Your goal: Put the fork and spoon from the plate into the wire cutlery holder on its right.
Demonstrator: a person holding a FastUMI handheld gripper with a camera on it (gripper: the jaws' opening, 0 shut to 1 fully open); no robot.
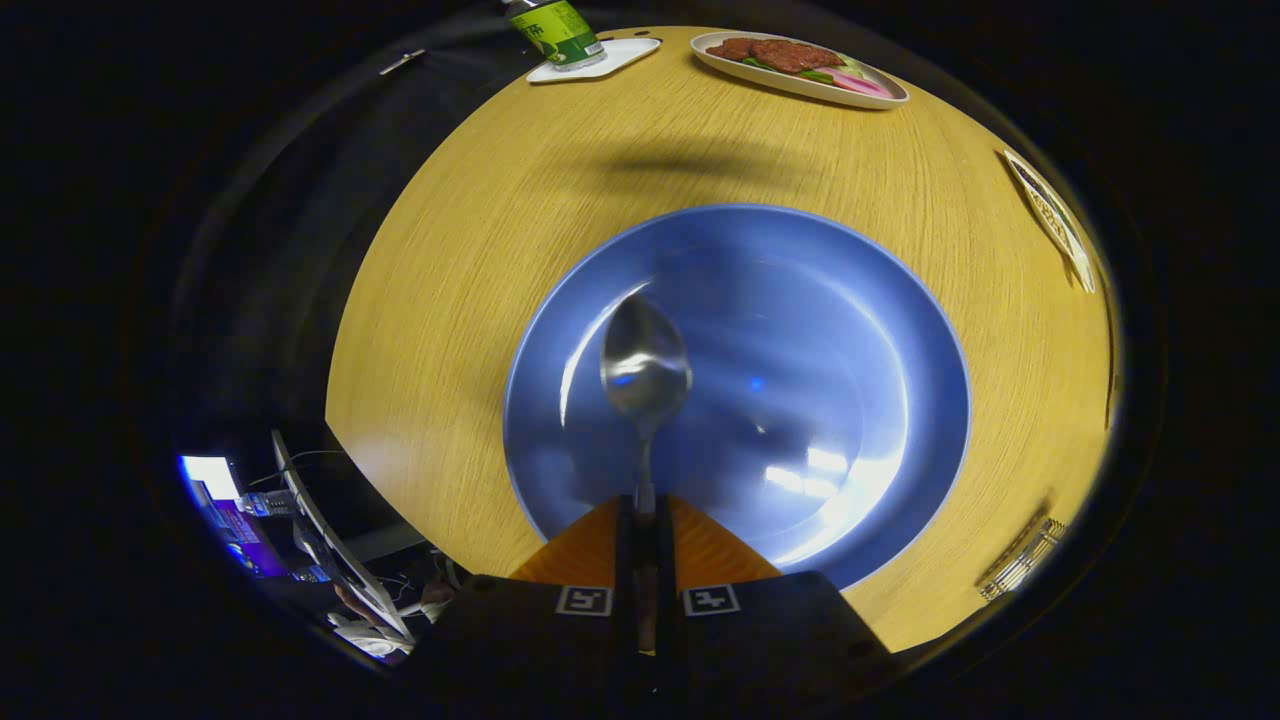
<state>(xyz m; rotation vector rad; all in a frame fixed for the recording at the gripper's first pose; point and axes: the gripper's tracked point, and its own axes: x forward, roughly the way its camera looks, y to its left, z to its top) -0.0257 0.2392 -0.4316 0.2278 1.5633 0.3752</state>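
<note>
My gripper (645, 510) is shut on the handle of a metal spoon (645, 365), whose bowl sticks out ahead of the fingers, above the blue plate (860, 330). The plate lies on the round wooden table (480, 250) right beneath the fingers. Its surface is bare around the spoon. A piece of the wire cutlery holder (1020, 560) shows at the table's edge, to the right of the plate and level with my fingers.
Beyond the plate stand a green bottle (555, 30) on a white coaster (625, 55) and an oval dish of food (800, 65). Another dish (1050, 215) lies at the far right rim. The table edge curves close on the left, with a monitor (215, 490) below.
</note>
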